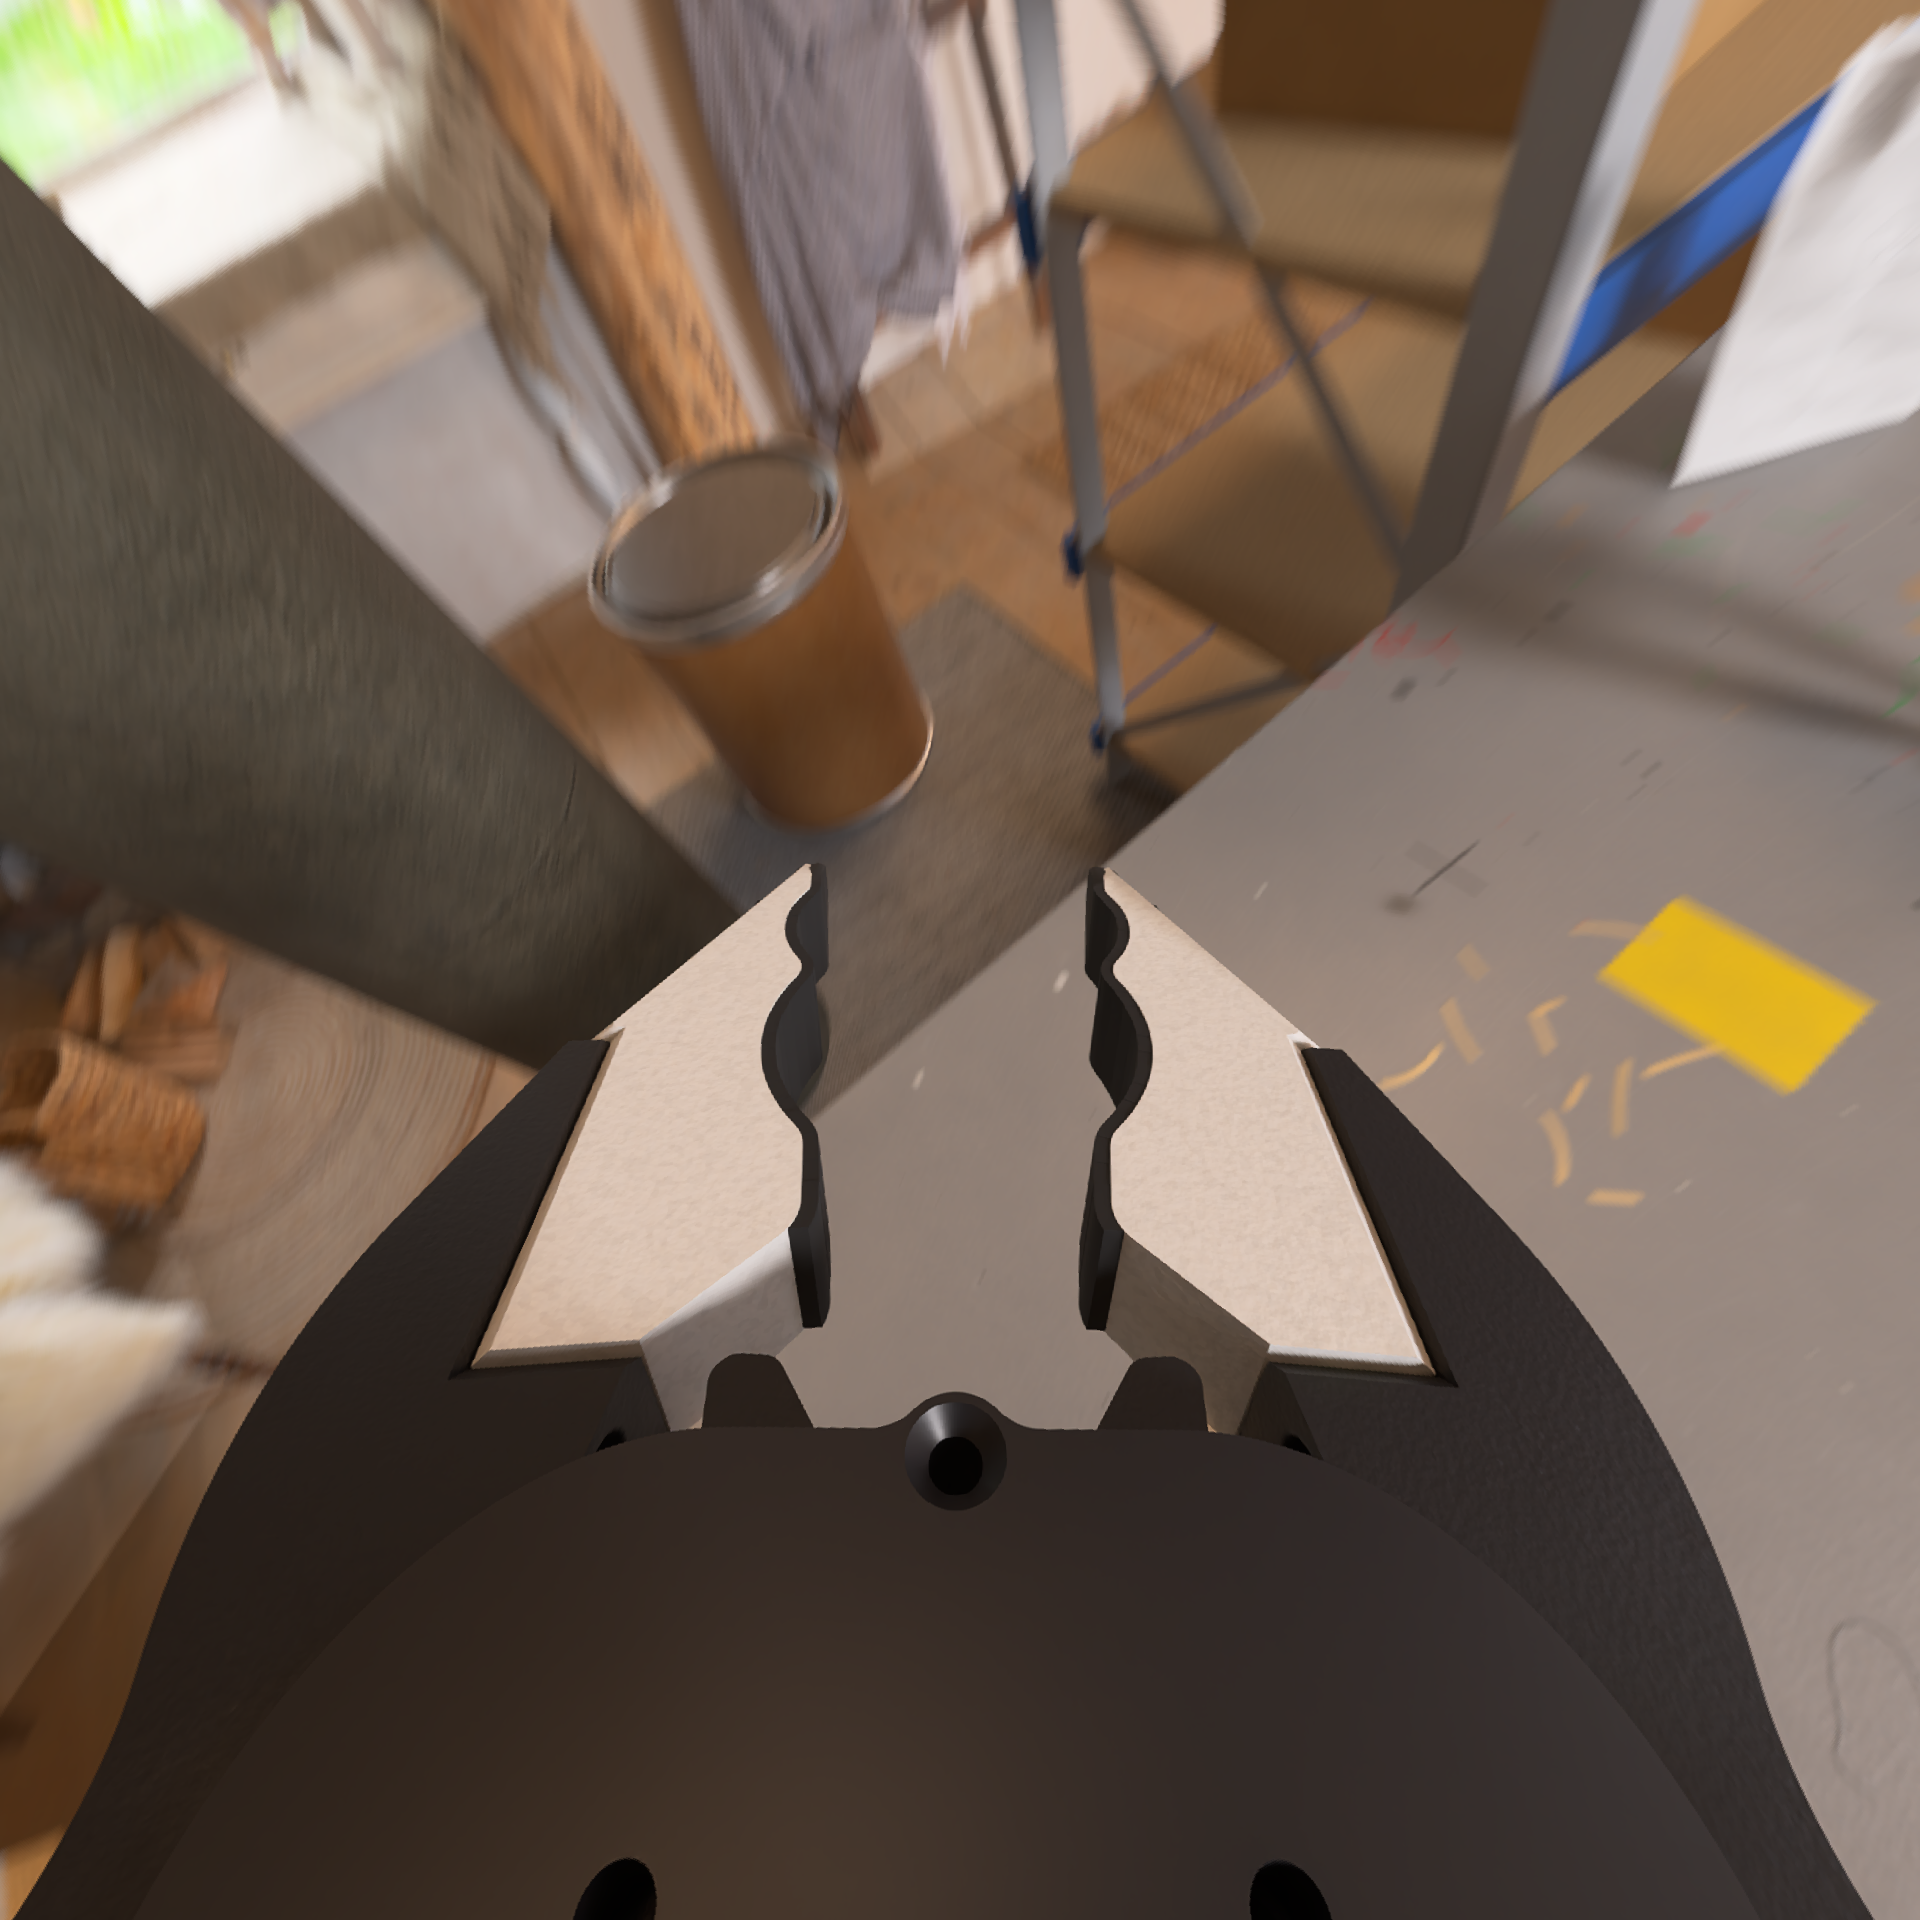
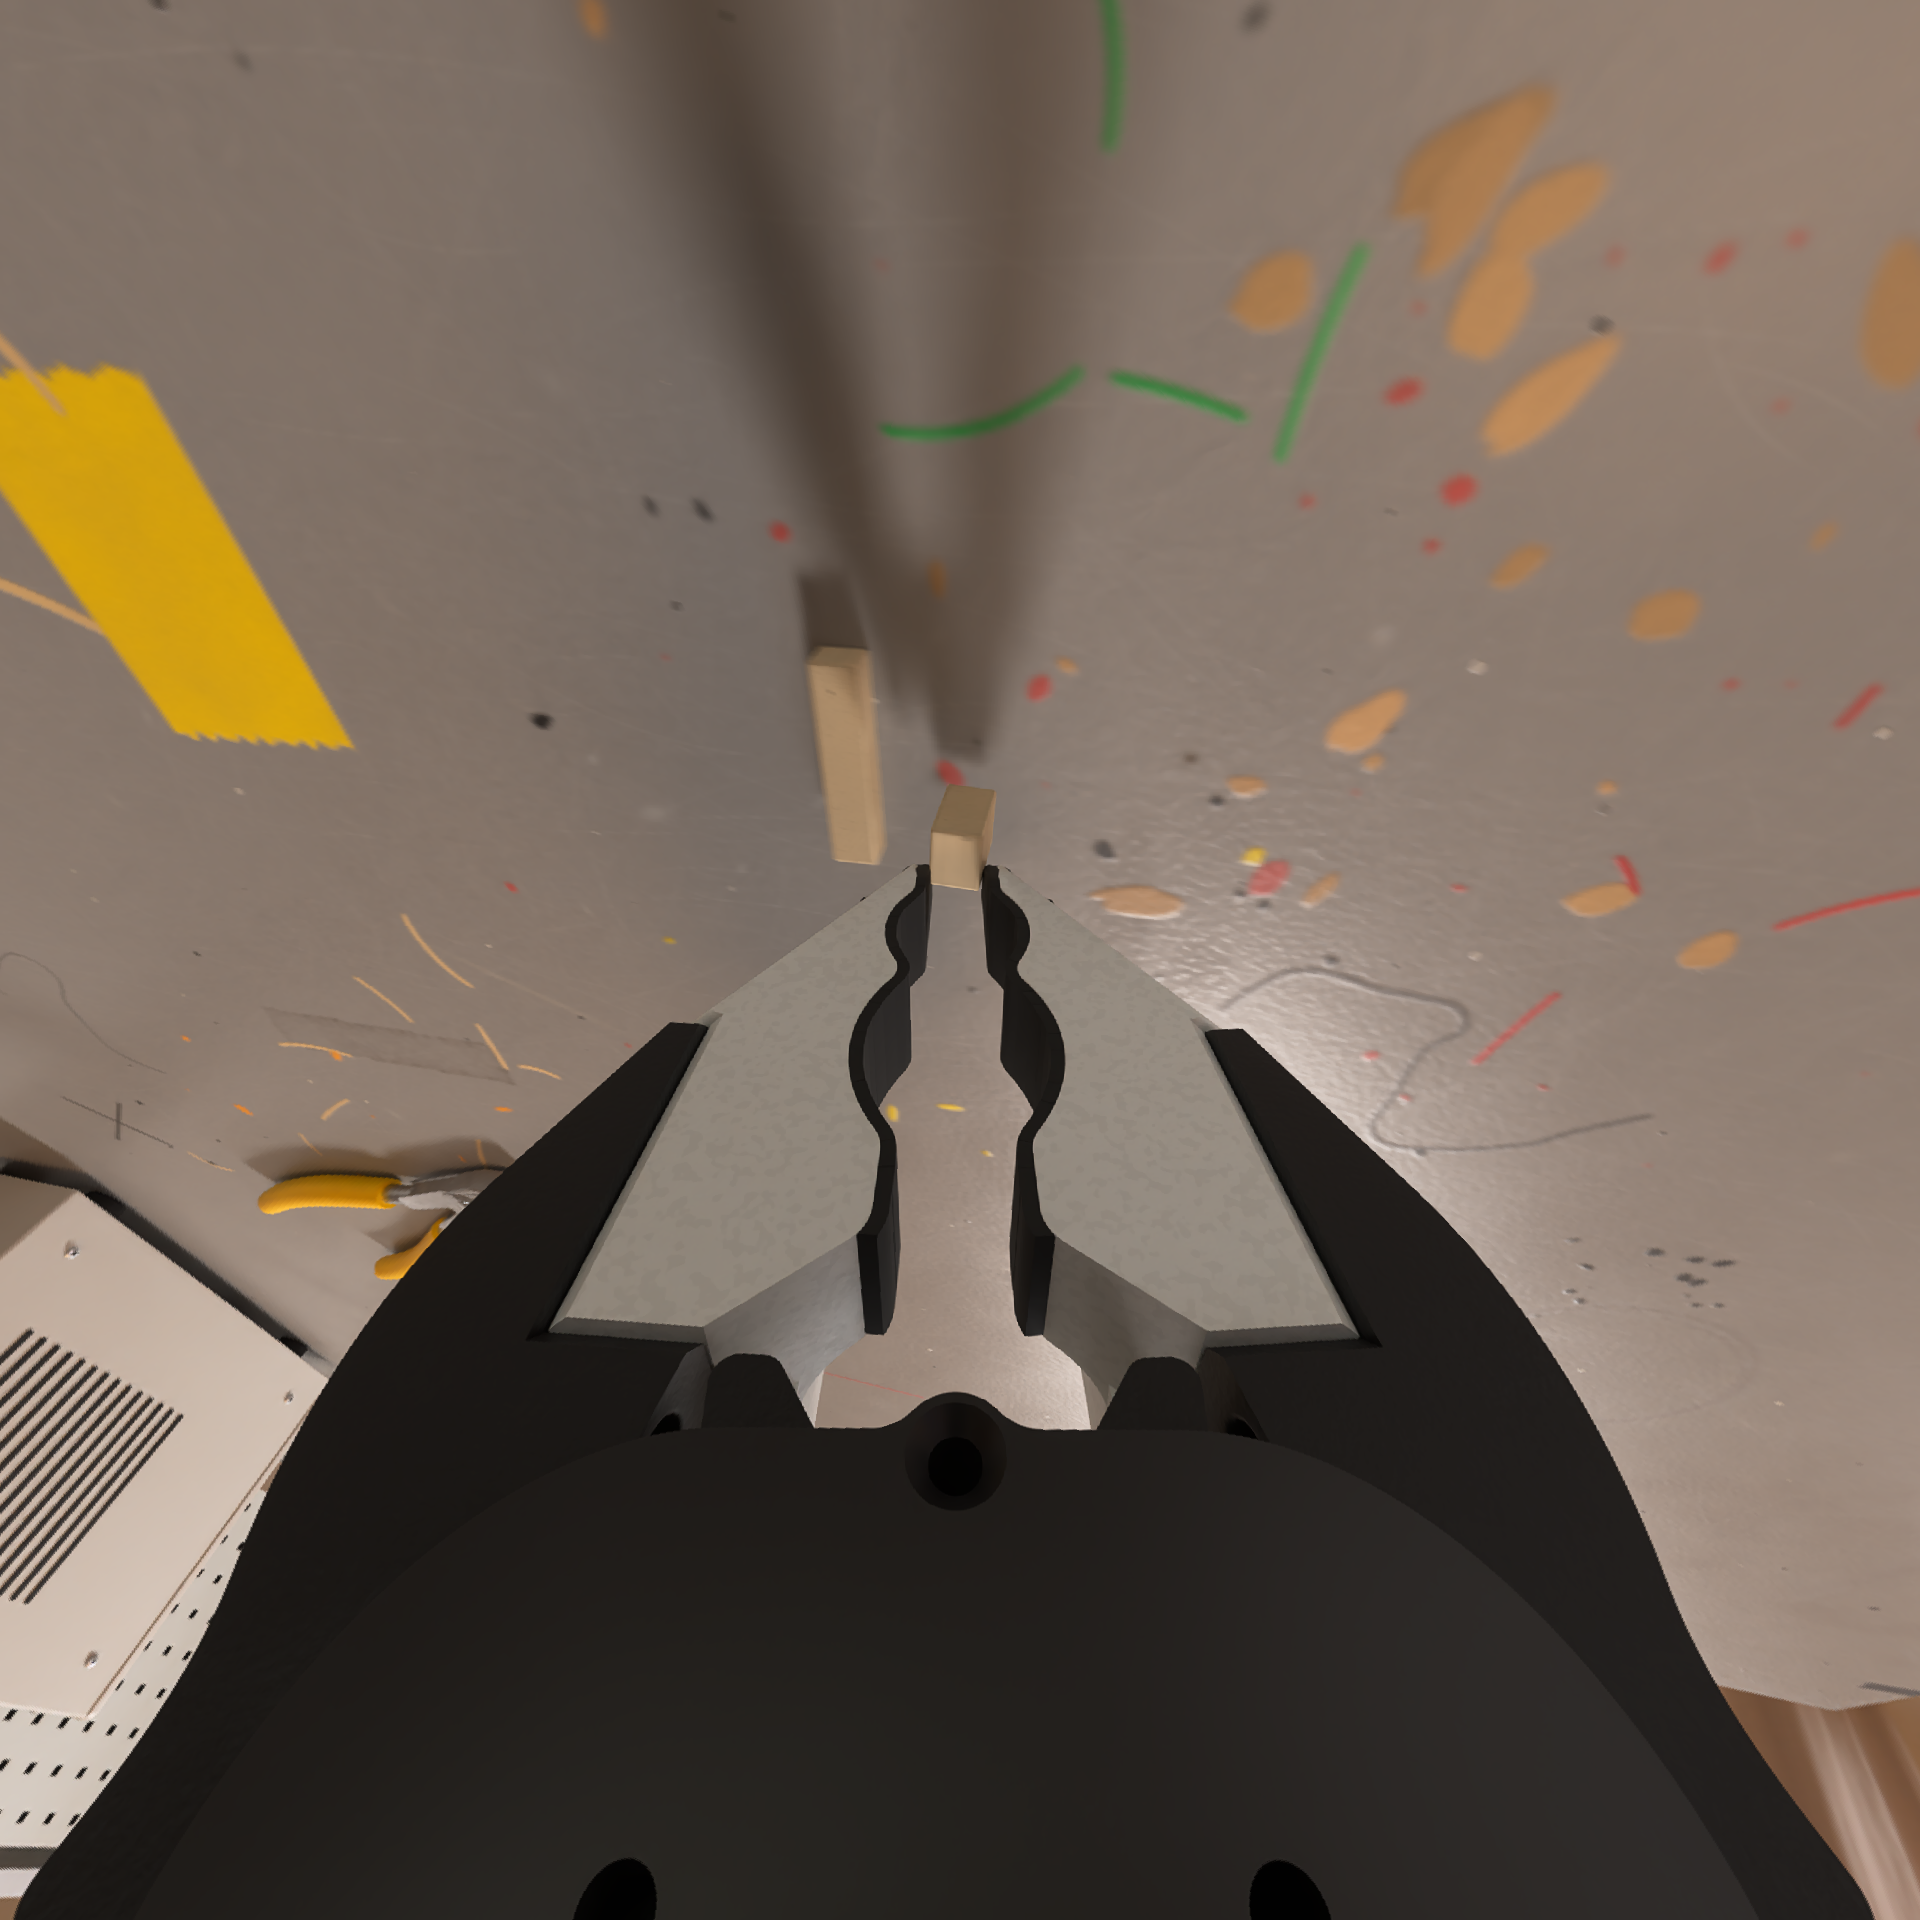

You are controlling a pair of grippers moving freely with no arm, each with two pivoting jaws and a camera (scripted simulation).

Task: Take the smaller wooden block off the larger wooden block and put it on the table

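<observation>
Paint-flecked grey table (image 2: 520,312), larger wooden block (image 2: 847,764), yellow tape (image 2: 156,561), pliers (image 2: 374,1195)

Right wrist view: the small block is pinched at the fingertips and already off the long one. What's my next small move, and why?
Probably lower the right gripper straight toward the table, then open. The smaller wooden block sits clamped at the fingertips, clear of the larger wooden block to its left, and it seems to hang above the surface. The table beneath looks bare, so setting it down should not knock the larger block.

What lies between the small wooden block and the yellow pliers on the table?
In the right wrist view, only the larger wooden block stands near that line from small block to pliers; otherwise bare, paint-flecked table.
</observation>
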